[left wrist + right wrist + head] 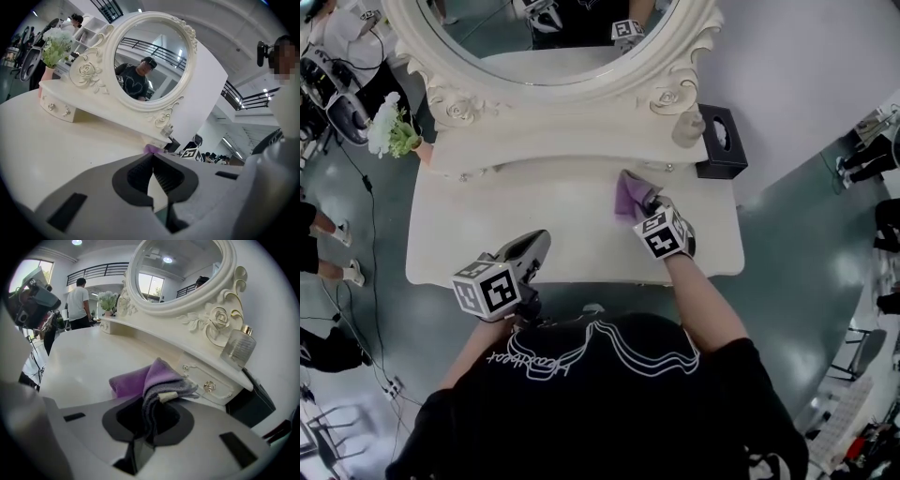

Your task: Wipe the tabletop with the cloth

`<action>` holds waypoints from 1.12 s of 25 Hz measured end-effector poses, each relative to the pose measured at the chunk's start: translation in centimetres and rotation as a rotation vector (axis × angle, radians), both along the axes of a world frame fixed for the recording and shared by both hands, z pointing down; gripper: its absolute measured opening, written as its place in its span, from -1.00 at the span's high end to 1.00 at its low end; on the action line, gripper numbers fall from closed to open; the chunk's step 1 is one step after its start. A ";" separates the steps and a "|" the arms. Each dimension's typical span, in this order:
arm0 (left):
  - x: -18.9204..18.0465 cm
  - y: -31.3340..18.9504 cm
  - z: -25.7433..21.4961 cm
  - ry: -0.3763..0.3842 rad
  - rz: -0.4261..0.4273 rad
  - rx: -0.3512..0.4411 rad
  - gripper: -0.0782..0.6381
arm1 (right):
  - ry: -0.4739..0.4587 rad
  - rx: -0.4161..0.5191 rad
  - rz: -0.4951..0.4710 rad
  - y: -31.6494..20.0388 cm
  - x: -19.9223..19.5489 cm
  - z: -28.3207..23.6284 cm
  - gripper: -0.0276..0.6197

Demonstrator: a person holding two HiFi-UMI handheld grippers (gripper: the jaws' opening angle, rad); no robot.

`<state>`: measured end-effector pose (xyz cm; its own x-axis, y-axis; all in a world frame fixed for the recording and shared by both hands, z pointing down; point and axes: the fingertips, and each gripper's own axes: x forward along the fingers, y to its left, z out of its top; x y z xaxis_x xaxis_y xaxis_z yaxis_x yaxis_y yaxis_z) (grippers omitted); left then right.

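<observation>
From the head view, the white tabletop carried an ornate white mirror along its far side. White flowers in a pink vase stood at the far left. On the far right, a glass bottle stood on the small shelf under the mirror, with a black box just beside it. The left tongs lay low over the near edge of the tabletop, left of the middle. The right tongs reached farther in on the right half. The purple cloth was bunched at their tip, on the tabletop near the shelf front.

In the left gripper view, the left tongs had their tips together with nothing between them, and only a narrow wedge of gap lay behind the tips. They pointed across bare tabletop toward the mirror. A scrap of the purple cloth showed just beyond the tips, near the shelf's corner. The flowers stood at the far left end of the shelf.

In the right gripper view, the right tongs were clamped on the cloth. Its grey-edged folds ran down between the pads, and its purple bulk rose in front and rested on the tabletop. Just beyond the cloth, the shelf front showed a small drawer knob, and the glass bottle stood above it. A person in a white shirt stood far back in the room.
</observation>
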<state>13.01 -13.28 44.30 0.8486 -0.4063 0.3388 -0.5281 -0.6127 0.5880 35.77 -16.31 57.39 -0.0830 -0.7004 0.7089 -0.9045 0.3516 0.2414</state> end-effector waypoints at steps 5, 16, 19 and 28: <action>1.1 0.2 0.1 0.007 0.012 0.000 0.77 | 0.005 0.002 0.032 0.9 2.0 0.0 0.76; 4.4 0.9 -0.2 0.008 0.086 0.006 0.77 | 0.003 -0.015 0.110 3.5 6.3 0.0 0.76; 5.1 1.0 -0.3 0.010 0.100 0.006 0.77 | 0.005 -0.016 0.123 4.0 7.3 0.0 0.76; 6.9 1.4 -0.1 0.007 0.147 0.002 0.77 | 0.010 -0.016 0.200 5.7 10.7 0.1 0.76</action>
